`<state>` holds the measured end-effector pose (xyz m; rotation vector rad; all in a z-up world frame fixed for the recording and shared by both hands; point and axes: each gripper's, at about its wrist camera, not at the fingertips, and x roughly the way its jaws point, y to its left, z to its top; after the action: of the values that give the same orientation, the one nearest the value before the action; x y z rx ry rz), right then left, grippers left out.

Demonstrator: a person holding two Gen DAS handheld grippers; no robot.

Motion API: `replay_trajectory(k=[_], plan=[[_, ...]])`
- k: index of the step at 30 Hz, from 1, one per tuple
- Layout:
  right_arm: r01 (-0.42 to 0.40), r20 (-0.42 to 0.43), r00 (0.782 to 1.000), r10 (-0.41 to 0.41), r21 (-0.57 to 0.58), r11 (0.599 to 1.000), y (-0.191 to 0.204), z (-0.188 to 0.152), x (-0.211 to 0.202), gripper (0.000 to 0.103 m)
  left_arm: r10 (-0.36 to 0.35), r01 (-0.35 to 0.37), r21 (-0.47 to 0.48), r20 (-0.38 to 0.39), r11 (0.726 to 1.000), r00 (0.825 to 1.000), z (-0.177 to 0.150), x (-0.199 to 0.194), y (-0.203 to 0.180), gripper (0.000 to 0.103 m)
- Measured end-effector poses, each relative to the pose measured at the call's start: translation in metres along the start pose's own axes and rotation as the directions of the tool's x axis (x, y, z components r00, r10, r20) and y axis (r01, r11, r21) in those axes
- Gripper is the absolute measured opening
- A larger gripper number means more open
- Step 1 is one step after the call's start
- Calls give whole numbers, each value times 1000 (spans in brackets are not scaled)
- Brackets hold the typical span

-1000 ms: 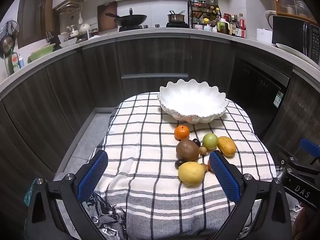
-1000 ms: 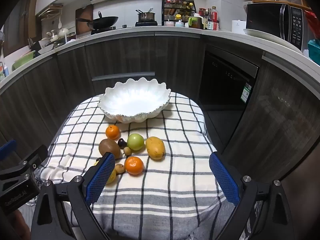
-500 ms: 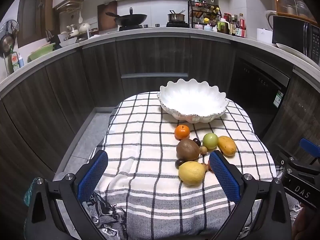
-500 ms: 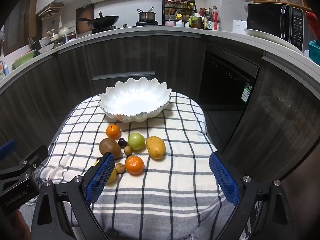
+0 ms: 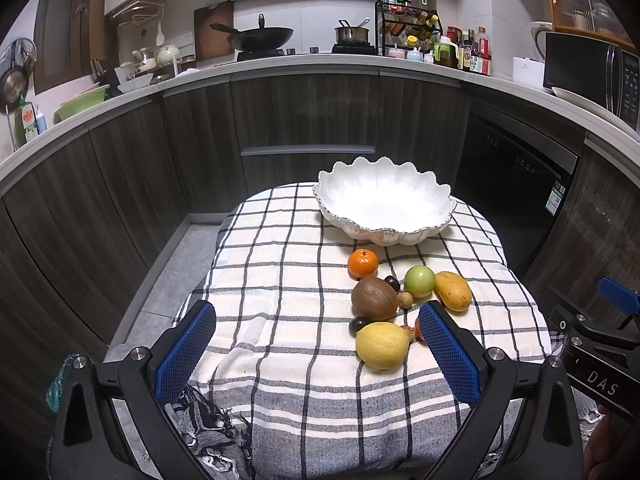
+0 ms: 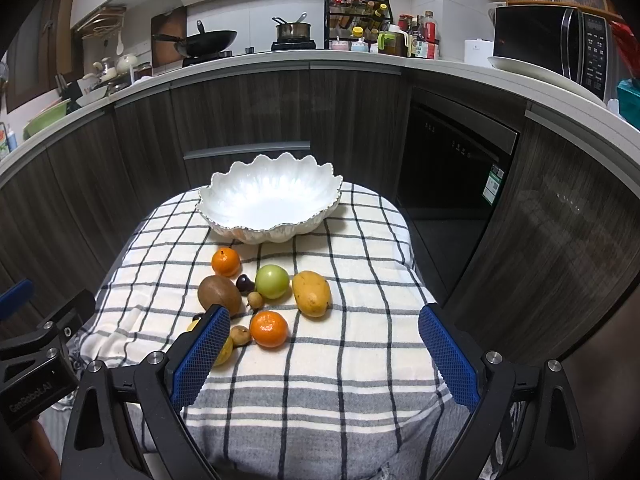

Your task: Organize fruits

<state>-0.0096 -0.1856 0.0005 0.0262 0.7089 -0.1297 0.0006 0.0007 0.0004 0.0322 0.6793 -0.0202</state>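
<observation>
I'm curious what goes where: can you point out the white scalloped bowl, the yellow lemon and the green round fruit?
White scalloped bowl (image 5: 384, 204): left wrist view, inner floor.
Yellow lemon (image 5: 382, 345): left wrist view, middle of the skin.
Green round fruit (image 6: 272, 281): right wrist view, front face.

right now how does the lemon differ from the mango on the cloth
The lemon is pale yellow and rounded; the mango is deeper orange-yellow and elongated. The lemon lies at the near edge of the fruit cluster, beside the kiwi; the mango lies at the cluster's right side, next to the green apple. Both rest on the checked cloth, outside the white bowl, untouched by either claw.
</observation>
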Motion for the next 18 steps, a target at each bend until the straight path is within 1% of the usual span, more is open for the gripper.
replay_trajectory(k=[18], plan=[[0, -2, 1000, 0, 0, 1000, 0, 0, 0, 96, 0, 0, -1, 2, 1000, 1000, 1, -1, 1, 103]])
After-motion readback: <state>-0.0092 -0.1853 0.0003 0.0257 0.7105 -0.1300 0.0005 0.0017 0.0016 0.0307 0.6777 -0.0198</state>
